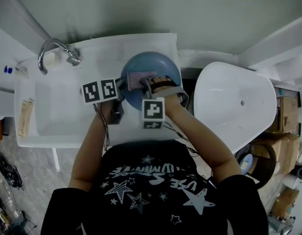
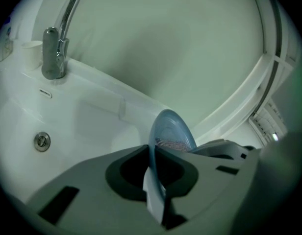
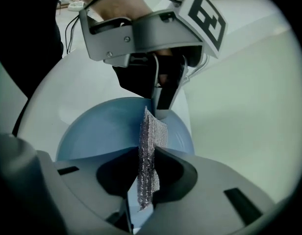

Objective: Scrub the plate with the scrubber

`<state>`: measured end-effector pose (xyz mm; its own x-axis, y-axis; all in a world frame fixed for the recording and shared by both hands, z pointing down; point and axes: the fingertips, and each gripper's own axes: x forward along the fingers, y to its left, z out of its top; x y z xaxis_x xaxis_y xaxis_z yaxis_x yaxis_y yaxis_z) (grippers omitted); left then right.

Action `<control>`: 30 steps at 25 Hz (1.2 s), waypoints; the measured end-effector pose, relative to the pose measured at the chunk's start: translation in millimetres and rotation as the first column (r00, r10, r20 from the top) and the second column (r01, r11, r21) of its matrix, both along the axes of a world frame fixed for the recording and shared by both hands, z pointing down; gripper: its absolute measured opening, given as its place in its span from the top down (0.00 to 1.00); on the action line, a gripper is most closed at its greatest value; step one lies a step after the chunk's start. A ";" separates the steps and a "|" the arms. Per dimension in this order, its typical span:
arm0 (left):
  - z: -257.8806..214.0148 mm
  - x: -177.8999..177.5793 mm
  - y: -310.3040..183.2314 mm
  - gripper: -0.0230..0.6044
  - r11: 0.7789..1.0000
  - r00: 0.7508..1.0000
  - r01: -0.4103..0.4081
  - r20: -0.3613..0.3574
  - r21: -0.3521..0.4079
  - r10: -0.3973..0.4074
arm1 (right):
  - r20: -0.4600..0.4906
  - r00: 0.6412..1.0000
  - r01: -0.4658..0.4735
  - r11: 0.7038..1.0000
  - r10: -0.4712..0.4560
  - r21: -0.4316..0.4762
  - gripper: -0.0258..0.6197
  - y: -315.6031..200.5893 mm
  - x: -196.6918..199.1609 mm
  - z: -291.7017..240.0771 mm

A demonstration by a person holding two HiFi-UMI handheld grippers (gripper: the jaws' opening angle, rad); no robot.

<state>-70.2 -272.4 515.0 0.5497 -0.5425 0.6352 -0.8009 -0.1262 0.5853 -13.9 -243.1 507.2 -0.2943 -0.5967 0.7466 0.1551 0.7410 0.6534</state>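
Left gripper (image 2: 154,177) clamps the blue plate (image 2: 173,129) by its rim. Right gripper (image 3: 145,182) pinches the scrubber (image 3: 153,133), which lies on the plate's face.

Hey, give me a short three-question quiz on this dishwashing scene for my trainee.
1. True or false: the left gripper is shut on the blue plate at its rim.
2. The right gripper is shut on: A a scrubber, B a cup, C nothing?
3. Which metal fixture stands at the back left corner of the sink?
Key: 1 true; 2 A; 3 the faucet.
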 end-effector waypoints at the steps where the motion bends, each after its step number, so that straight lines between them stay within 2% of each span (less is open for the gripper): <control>1: 0.2 -1.3 -1.6 0.92 1.000 1.000 0.010 -0.006 -0.002 -0.010 | -0.003 1.000 0.011 1.000 -0.011 -0.018 0.83 3.4 -0.4 0.5; 6: 0.9 -11.3 -12.7 0.92 0.999 0.999 0.050 -0.010 0.004 -0.050 | 0.004 0.999 0.051 0.995 -0.051 -0.089 0.83 20.1 -5.2 3.8; 12: 5.1 -29.1 -28.2 0.92 0.995 0.995 0.095 0.022 0.017 -0.096 | 0.003 0.996 0.091 0.975 -0.092 -0.202 0.83 44.5 -9.9 12.7; 14: 9.5 -33.8 -30.3 0.92 0.994 0.994 0.106 0.024 0.006 -0.106 | 0.007 0.996 0.090 0.973 -0.091 -0.211 0.83 47.7 -7.0 12.5; 17: 17.0 -36.1 -29.5 0.92 0.993 0.994 0.113 -0.004 -0.028 -0.113 | 0.046 0.998 0.056 0.987 -0.050 -0.150 0.83 37.1 0.4 -3.0; 21: 19.8 -32.8 -20.4 0.92 0.994 0.995 0.097 -0.025 -0.052 -0.098 | 0.110 0.993 -0.045 0.999 0.048 -0.023 0.83 0.6 15.8 -37.5; 26: 10.2 -24.4 -0.9 0.92 0.997 0.997 0.062 -0.043 -0.045 -0.064 | 0.122 0.985 -0.134 0.988 0.124 0.079 0.83 -40.1 29.4 -51.4; 30: 3.0 -17.0 9.5 0.92 0.998 0.996 0.048 -0.078 -0.048 -0.051 | 0.078 0.985 -0.159 0.981 0.151 0.115 0.83 -55.8 34.8 -38.6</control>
<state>-87.2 -262.9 518.0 0.5727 -0.5413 0.6157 -0.7563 -0.0590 0.6516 20.9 -298.9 468.6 -0.2394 -0.7232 0.6478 -0.0037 0.6679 0.7443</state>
